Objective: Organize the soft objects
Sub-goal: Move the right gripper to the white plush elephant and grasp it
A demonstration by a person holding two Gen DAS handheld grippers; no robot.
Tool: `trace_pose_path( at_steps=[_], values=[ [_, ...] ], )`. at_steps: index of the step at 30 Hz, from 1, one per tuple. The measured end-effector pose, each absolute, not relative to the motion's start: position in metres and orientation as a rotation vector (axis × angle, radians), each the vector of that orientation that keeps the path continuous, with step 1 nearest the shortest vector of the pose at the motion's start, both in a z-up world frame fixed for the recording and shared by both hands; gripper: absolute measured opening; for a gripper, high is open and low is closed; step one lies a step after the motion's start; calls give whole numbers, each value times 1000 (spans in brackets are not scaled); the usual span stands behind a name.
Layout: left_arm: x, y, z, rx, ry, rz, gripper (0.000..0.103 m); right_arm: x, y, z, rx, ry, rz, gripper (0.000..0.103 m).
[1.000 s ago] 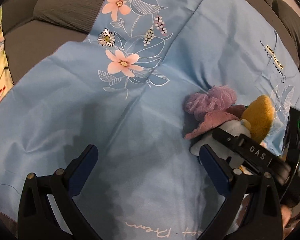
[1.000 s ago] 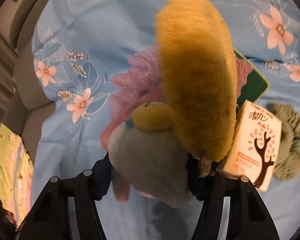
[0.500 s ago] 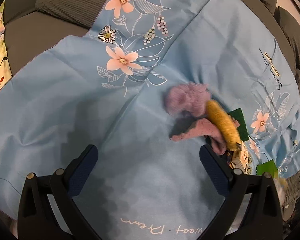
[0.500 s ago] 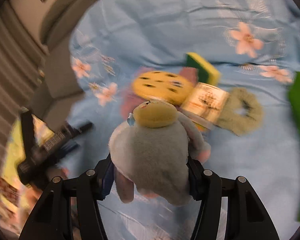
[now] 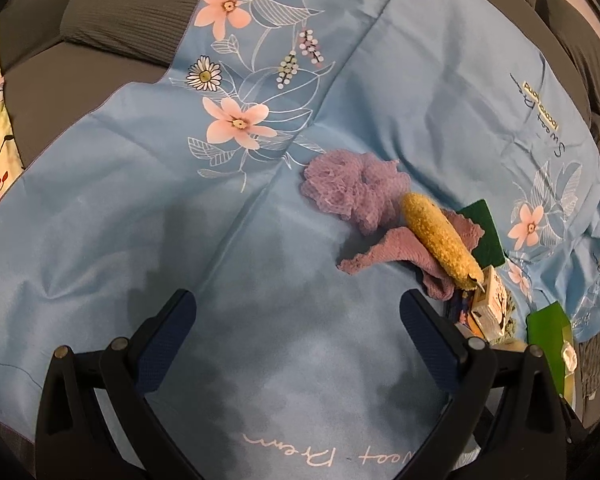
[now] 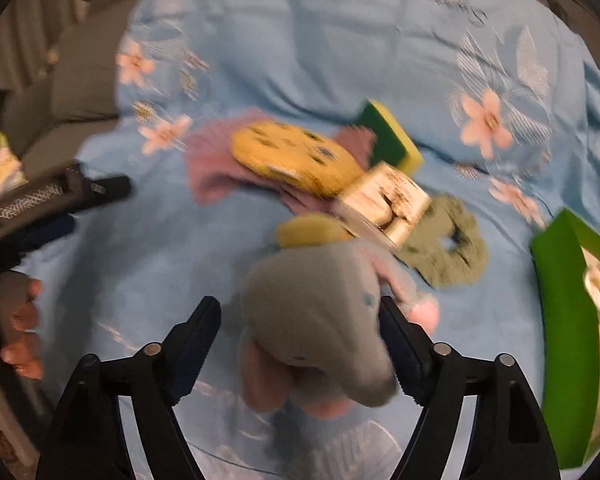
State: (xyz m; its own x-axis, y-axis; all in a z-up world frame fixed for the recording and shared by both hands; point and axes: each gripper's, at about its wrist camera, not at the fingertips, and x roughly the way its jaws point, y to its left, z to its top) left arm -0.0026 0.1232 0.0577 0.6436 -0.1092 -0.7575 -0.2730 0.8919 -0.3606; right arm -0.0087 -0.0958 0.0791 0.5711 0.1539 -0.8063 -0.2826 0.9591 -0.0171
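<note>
A grey plush elephant (image 6: pixel 320 312) with a yellow hat sits between my right gripper's (image 6: pixel 300 320) spread jaws; it touches the right pad, with a gap at the left one. The view is blurred. On the blue floral sheet (image 5: pixel 180 200) lies a pile: a purple mesh pouf (image 5: pixel 352 190), a pink knitted cloth (image 5: pixel 388 248), a yellow cookie plush (image 5: pixel 440 236) (image 6: pixel 296 158), a green-yellow sponge (image 6: pixel 392 140) and a tissue pack (image 6: pixel 384 200). My left gripper (image 5: pixel 296 320) is open and empty above the sheet, left of the pile.
A green scrunchie (image 6: pixel 448 248) lies right of the tissue pack. A green box (image 6: pixel 568 320) stands at the right, and shows in the left wrist view (image 5: pixel 548 332). Grey sofa cushions (image 5: pixel 112 12) border the sheet. The left gripper's body (image 6: pixel 56 196) is at the left.
My right gripper lifted the elephant back from the pile, then its jaws spread apart. The elephant has tipped to the right. My left gripper has barely moved.
</note>
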Motion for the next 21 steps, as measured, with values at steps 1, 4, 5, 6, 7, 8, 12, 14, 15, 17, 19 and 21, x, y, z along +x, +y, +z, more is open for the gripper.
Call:
trace_pose_path(
  at_steps=[1,4,5,6,7,8,12,14,15,17,19,21],
  values=[
    [-3,124,58,-481,875,99,101,-11,-95,85,-129,912,294,80],
    [-4,128,58,-512,872,92,101,-14,-103,96,-59,874,339,80],
    [-5,127,59,-520,870,81,101,-14,-105,99,-39,866,334,80],
    [-5,127,59,-530,870,62,102,-14,-108,102,-22,859,320,80],
    [-5,126,60,-536,871,43,102,-14,-117,105,2,848,302,80],
    [-6,124,61,-539,871,27,102,-13,-119,105,18,846,295,80],
    [-4,113,60,-554,895,-94,102,-3,-142,101,134,865,288,81],
    [-3,103,58,-561,919,-178,101,2,-150,95,206,889,304,81],
    [-3,98,57,-560,932,-215,101,5,-153,91,242,900,323,81],
    [-3,84,54,-555,962,-298,101,16,-160,82,330,929,358,81],
    [-3,70,52,-535,980,-351,100,25,-164,75,394,946,376,81],
    [-4,59,50,-501,983,-362,98,34,-165,70,424,966,381,80]
  ],
)
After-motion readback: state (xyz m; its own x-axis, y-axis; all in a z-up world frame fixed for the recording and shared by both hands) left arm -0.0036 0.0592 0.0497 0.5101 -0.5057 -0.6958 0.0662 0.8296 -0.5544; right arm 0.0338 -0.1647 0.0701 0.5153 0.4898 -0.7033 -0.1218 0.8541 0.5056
